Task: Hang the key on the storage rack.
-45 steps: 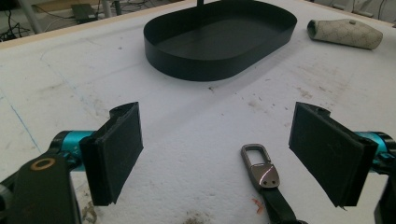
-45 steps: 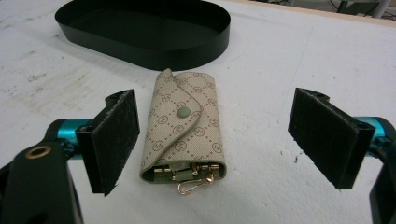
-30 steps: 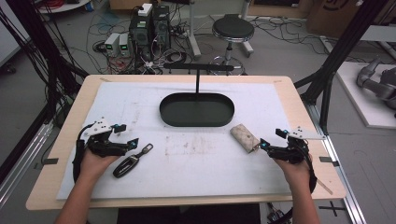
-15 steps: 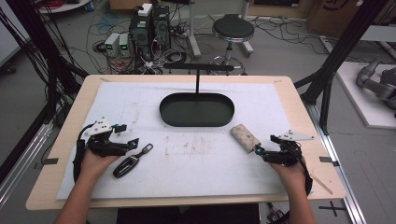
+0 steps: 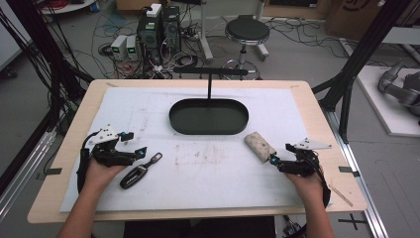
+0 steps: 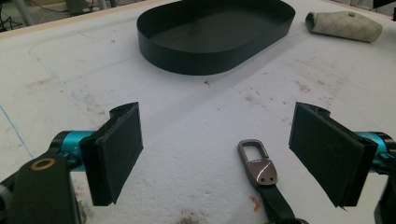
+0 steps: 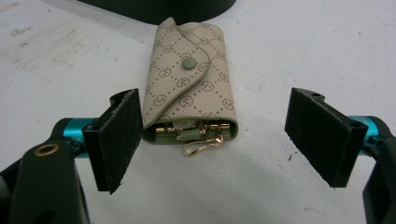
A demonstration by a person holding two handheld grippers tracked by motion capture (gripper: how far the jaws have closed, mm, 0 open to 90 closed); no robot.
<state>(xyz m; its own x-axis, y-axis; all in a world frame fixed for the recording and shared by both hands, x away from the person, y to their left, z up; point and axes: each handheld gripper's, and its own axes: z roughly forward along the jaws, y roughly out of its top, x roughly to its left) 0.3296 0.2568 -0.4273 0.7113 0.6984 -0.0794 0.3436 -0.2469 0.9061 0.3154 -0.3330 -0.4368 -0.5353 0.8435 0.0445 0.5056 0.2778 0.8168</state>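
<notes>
white padded surface [image 5: 208, 163] carries everything, and the biggest item on it is the black oval tray [image 5: 208, 116], far ahead of both tongs and roughly midway between them, nothing visible inside. next down is the beige monogram key pouch [image 5: 259, 146], lying flat just ahead of the right tongs [image 5: 272, 159] and a bit toward the tray; in the right gripper view the pouch [image 7: 189, 93] sits dead ahead between the two pads, long axis running straight away from the tongs, open end with the gold clasp nearest, snap flap on top. right tongs are spread but have just been closing in a little; left pad [image 7: 116, 140] looks right at the pouch's near corner, can't tell if touching, right pad well clear, so no pinch yet. right hand is clearly the nearer one for the pouch, left hand is well apart from it. black car key fob [image 5: 134, 175] with strap and metal clip [image 5: 155, 158] lies just beside the left tongs [image 5: 141, 152], on the side toward the right hand; in the left gripper view the clip [image 6: 258, 163] lies between the pads, nearer the right one, strap running back under the tongs. left tongs [image 6: 229, 154] spread wide, pinching nothing. judgement: next move likely turns on the right tongs nudging forward along the pouch's axis and squeezing across its narrow width.
</notes>
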